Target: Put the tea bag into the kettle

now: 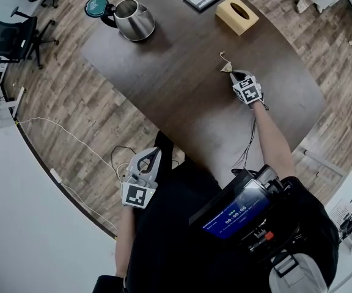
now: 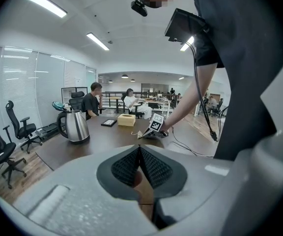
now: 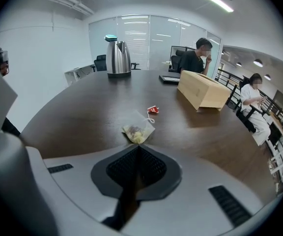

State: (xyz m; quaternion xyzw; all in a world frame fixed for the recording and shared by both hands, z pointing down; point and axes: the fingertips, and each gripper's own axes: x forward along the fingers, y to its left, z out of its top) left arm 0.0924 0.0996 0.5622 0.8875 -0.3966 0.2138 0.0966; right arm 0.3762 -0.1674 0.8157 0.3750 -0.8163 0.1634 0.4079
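Tea bag (image 3: 138,129): a see-through pouch, pale and slightly crumpled, with a yellowish-brown clump of leaves inside. A thin white string (image 3: 150,118) runs from it to a small red tag (image 3: 153,110) that lies on the dark brown table (image 1: 182,84) just beyond it. The bag sits toward the table's right edge, and its near corner is pinched at the tips of the right gripper (image 1: 233,72), whose jaws are pressed together on it. The rest of the pouch fans out ahead of the tips, low over the wood; whether it rests on the surface cannot be told.

The kettle (image 1: 134,19), of polished steel with a black handle, stands near the far left corner, well apart from the bag, and its teal lid (image 1: 95,6) is swung open to the side. A tan tissue box (image 1: 237,14) lies near the far edge.

The left gripper (image 1: 154,153) hangs off the table's near edge beside the person's body, with its jaws closed together on nothing.
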